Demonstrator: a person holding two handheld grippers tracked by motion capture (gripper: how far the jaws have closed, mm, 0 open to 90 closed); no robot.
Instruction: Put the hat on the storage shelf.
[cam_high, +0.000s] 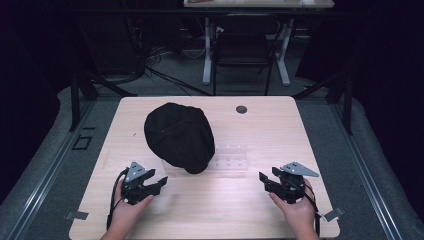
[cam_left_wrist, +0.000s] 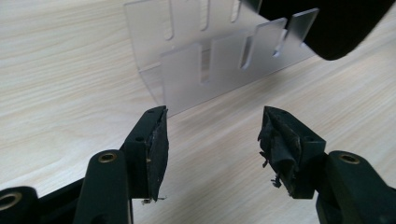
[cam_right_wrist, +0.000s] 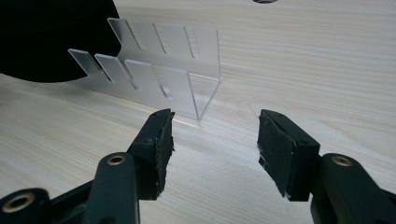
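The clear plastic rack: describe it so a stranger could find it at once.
On the wooden table, look just right of the black cap, whose edge overlaps it. The clear slotted rack stands there, see-through with upright slotted walls, unlike the opaque cap.

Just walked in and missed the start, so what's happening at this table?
A person sits at a wooden table with a gripper in each hand. The left gripper and right gripper rest near the front edge, both open and holding nothing. Between them, farther back, a black cap sits partly over one end of a clear slotted rack. Neither gripper touches either thing.
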